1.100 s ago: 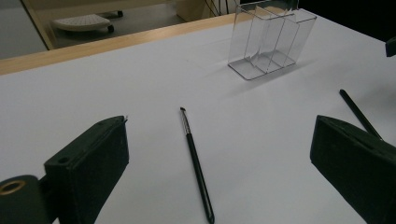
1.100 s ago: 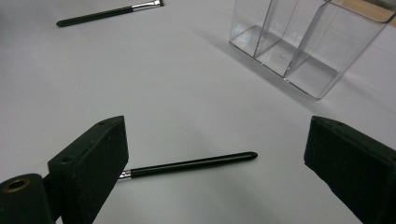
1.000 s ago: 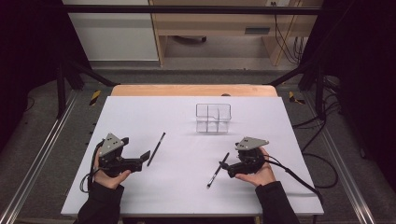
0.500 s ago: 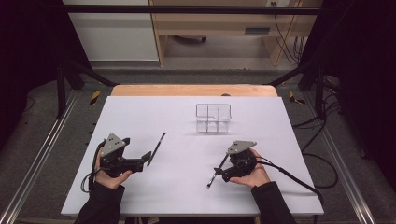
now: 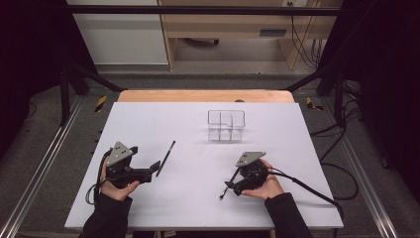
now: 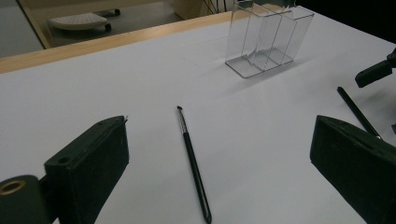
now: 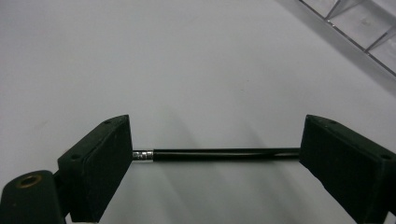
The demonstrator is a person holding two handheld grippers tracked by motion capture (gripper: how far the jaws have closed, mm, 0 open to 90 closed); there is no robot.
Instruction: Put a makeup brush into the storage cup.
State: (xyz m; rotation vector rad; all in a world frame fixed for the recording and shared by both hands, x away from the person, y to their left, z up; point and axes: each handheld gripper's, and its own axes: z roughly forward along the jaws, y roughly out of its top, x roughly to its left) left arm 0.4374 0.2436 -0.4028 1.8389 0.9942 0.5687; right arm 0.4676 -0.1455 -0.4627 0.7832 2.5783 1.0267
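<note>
— Where are the right tongs (image 5: 233, 184)?

— Near the table's (image 5: 297, 148) front edge, right of centre, jaws spread wide, low over a thin black brush (image 7: 215, 154) that lies crosswise between them, ungripped.

— And the left tongs (image 5: 154, 168)?

— Toward the front left, also open, holding nothing. A second black brush (image 6: 192, 163) lies just ahead of them. A clear divided holder (image 5: 226, 125) stands toward the far edge.
</note>
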